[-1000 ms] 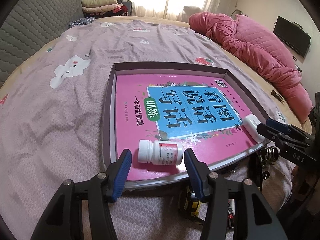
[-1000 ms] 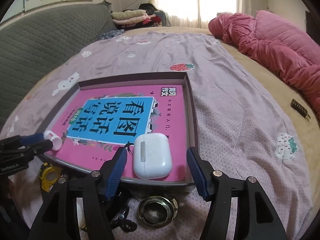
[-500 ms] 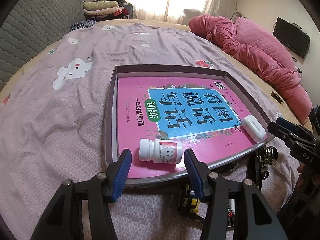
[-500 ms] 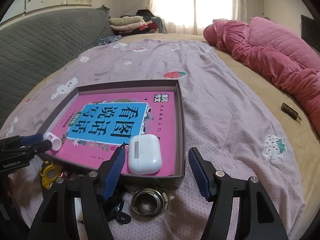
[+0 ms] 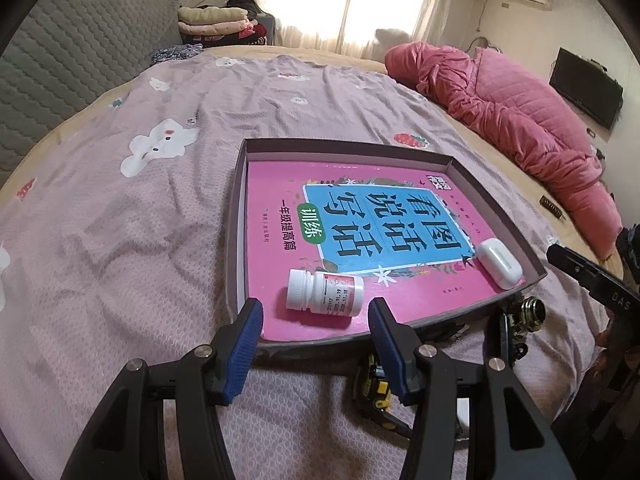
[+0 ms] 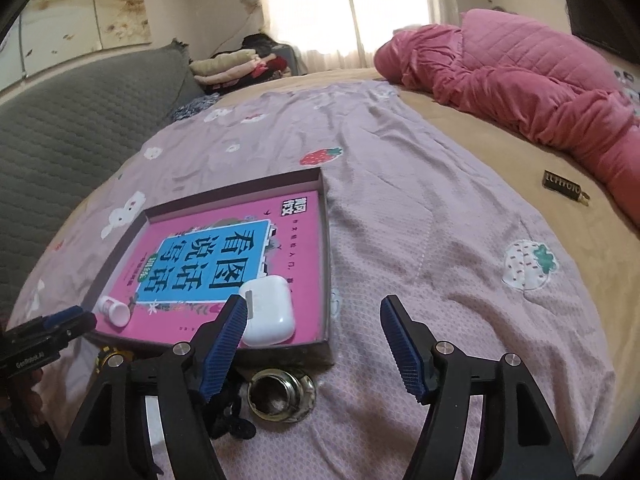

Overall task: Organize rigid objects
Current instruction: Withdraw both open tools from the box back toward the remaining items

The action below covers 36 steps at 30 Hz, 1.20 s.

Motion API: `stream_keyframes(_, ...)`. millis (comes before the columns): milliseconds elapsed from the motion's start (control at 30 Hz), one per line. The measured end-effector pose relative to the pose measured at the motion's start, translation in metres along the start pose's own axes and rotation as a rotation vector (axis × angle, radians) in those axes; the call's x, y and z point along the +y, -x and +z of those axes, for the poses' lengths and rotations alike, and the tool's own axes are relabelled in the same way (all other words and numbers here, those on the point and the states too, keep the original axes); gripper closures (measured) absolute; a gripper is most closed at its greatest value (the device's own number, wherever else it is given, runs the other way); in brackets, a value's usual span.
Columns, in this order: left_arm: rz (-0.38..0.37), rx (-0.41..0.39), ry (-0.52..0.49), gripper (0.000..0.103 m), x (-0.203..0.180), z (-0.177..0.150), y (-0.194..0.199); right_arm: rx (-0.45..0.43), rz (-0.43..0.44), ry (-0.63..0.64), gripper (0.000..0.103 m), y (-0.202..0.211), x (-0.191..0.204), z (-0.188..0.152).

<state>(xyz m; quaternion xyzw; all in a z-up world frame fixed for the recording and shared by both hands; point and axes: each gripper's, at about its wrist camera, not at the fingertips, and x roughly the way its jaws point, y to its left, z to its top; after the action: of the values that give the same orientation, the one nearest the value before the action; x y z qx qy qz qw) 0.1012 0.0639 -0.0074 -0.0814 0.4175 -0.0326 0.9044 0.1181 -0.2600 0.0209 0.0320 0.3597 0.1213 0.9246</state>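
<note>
So the shallow tray (image 5: 500, 196) sits on the bed (image 5: 120, 240) with a pink book (image 5: 360, 220) lying flat inside it. The white pill bottle (image 5: 325, 293) is on its side on the book, near the tray's front edge, just ahead of the left gripper (image 5: 316, 326) and roughly centred in the gap between its blue fingers (image 5: 249, 338). Those are spread wide and hold nothing, not touching the bottle.

The white earbuds case (image 6: 268, 310) lies on the book in the tray's near right corner. The right gripper (image 6: 314, 344) is off to the right of it: its left finger overlaps the case's edge in view, can't tell if it touches. Fingers spread wide, empty, mostly over the bedsheet. A metal ring thing (image 6: 280, 398) lies on the sheet just outside the tray, below that gripper.
</note>
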Motion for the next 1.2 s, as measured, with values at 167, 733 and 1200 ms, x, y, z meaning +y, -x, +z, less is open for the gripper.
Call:
stream_keyframes(167, -0.004, -0.010, 0.016, 0.049, 0.001, -0.002, 0.006, -0.003, -0.001, 0.024, 0.032, 0.006, 0.001, -0.003)
stream_keyframes(733, 0.003, -0.074, 0.019, 0.044, -0.003, -0.006, 0.030, -0.030, -0.005, 0.039, 0.032, 0.022, -0.010, -0.009)
stream_keyframes(1200, 0.026, -0.069, -0.030, 0.043, -0.016, -0.018, 0.038, -0.032, 0.001, 0.029, 0.032, 0.030, -0.011, -0.010)
